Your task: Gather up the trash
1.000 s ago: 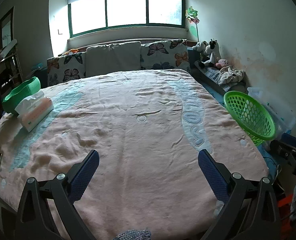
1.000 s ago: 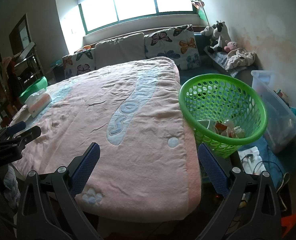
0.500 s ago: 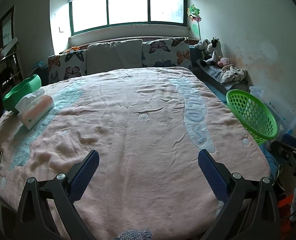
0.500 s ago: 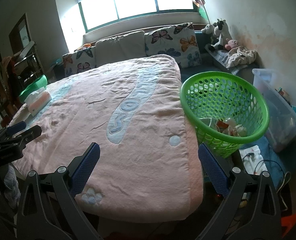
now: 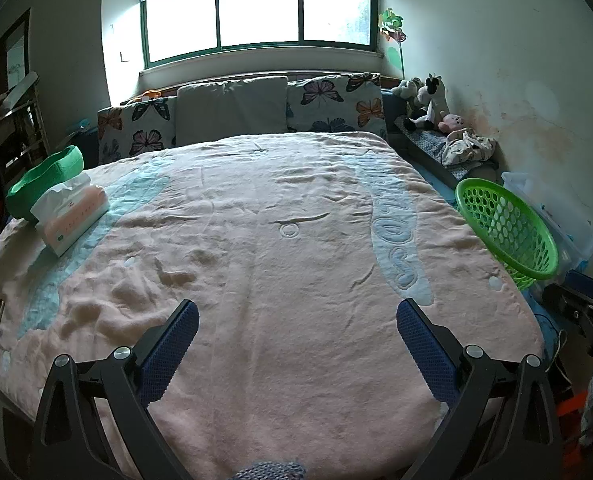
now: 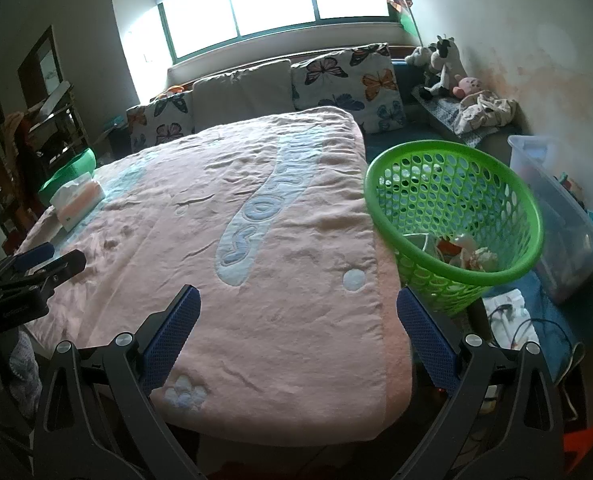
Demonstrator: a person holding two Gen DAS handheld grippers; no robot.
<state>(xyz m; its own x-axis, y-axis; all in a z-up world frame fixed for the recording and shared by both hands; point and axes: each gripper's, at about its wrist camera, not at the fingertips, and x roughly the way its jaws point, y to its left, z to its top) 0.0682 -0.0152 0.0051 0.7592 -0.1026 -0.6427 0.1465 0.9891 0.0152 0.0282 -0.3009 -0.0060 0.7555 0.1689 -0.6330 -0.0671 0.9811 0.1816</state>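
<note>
A green mesh basket [image 6: 452, 216] stands beside the bed's right edge, and crumpled paper trash [image 6: 470, 254] lies in its bottom. From the left wrist view the same basket [image 5: 504, 224] shows at the right. My right gripper [image 6: 296, 332] is open over the near right corner of the pink blanket [image 6: 256, 220], nothing between its fingers. My left gripper [image 5: 294, 340] is open above the blanket's [image 5: 276, 260] near end, also holding nothing. The left gripper [image 6: 36, 264] appears at the left in the right wrist view. No loose trash shows on the blanket.
A tissue box [image 5: 70, 216] and a green bowl-like tub [image 5: 44, 184] sit at the bed's left edge. Pillows [image 5: 232, 112] line the headboard. A clear storage bin [image 6: 556, 216] and stuffed toys [image 6: 444, 64] are along the right wall. Cables [image 6: 512, 320] lie on the floor.
Both views have pulled back and risen slightly; the basket sits a little farther from each gripper. Both grippers stay open.
</note>
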